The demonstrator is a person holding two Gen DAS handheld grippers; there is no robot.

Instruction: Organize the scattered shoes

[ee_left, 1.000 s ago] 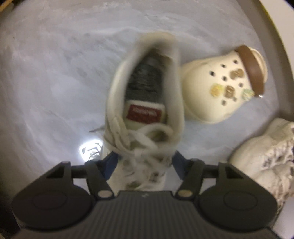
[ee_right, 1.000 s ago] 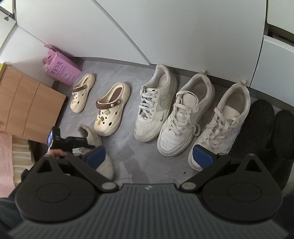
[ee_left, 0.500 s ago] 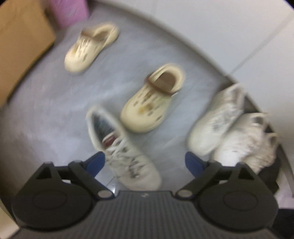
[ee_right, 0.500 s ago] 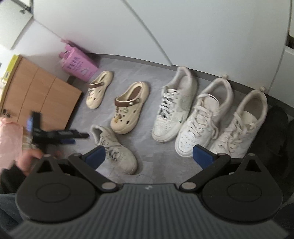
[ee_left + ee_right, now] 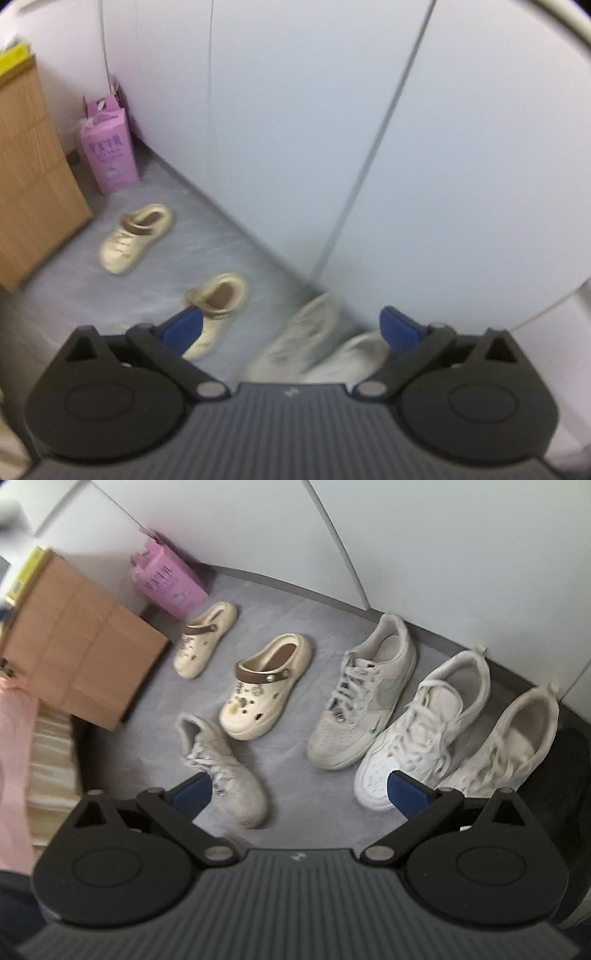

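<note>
Grey floor (image 5: pixel 325 635) runs along white cabinet doors (image 5: pixel 424 535), and the shoes to be organized lie on it. Start from the stray sneaker (image 5: pixel 225 768): it sits alone at 7 o'clock in the right wrist view, toe pointing toward 5 o'clock, skewed against the row and well apart from the other sneakers. Just beside it at 12 o'clock is the near clog (image 5: pixel 264 686); the far clog (image 5: pixel 205 640) lies beyond, at 11 o'clock, apart from its partner. At 3 o'clock, 3 white sneakers (image 5: pixel 424 720) stand heel-to-cabinet, packed side by side, with dark footwear at the far right edge. The right gripper (image 5: pixel 299 790) is spread wide and holds nothing; the left gripper (image 5: pixel 291 325) is likewise spread wide and empty, aimed mostly at the cabinet doors. Risk, judged from this layout: closing on the stray sneaker by its loose laces or soft collar may let it swing or slip, and carrying it into the narrow gap near the row may knock the near clog or push a neighbouring sneaker out of line. Motion blur in both views also makes an accurate approach harder. Containers: 1 pink carton (image 5: pixel 170 579) and 1 cardboard box (image 5: pixel 81 653) stand at 10 o'clock; both appear closed, contents not visible.
</note>
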